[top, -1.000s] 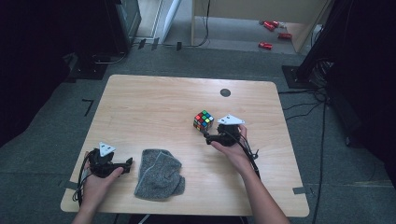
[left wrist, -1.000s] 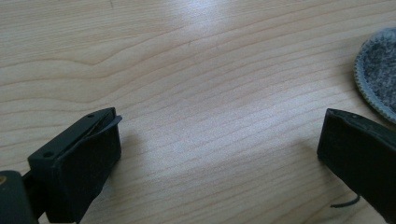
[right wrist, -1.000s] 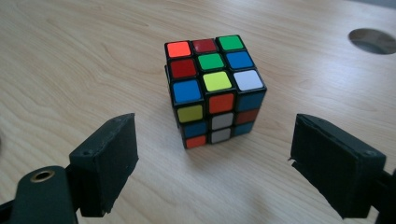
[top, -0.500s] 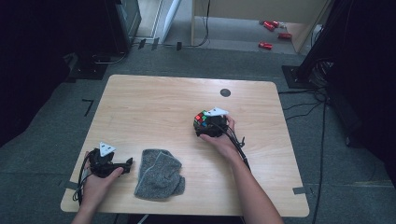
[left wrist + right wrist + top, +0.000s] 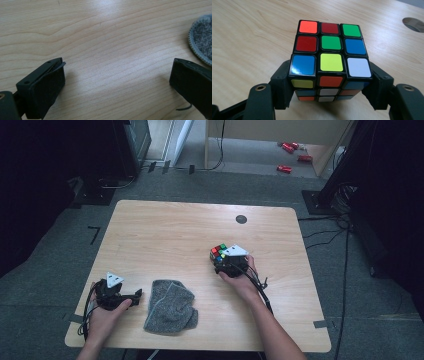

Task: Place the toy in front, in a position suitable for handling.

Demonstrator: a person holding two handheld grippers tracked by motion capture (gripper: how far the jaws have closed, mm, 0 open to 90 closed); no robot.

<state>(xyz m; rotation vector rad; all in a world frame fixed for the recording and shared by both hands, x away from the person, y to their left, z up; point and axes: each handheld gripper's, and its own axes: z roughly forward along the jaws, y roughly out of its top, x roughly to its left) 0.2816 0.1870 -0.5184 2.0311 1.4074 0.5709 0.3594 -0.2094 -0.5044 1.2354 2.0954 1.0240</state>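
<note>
My right gripper (image 5: 329, 97) has moved in from 3 o'clock — jaws now bracket the puzzle cube (image 5: 329, 57) mid-table, touching both sides, so the grasp is about set. Left gripper (image 5: 117, 85) idles wide apart, grey cloth (image 5: 170, 305) at its 3 o'clock.

A light wooden table (image 5: 165, 235) carries a crumpled grey cloth (image 5: 170, 305) near its front edge. A scrambled puzzle cube (image 5: 219, 254) sits beyond and right of the cloth; farther beyond it, a round dark hole (image 5: 241, 219).
</note>
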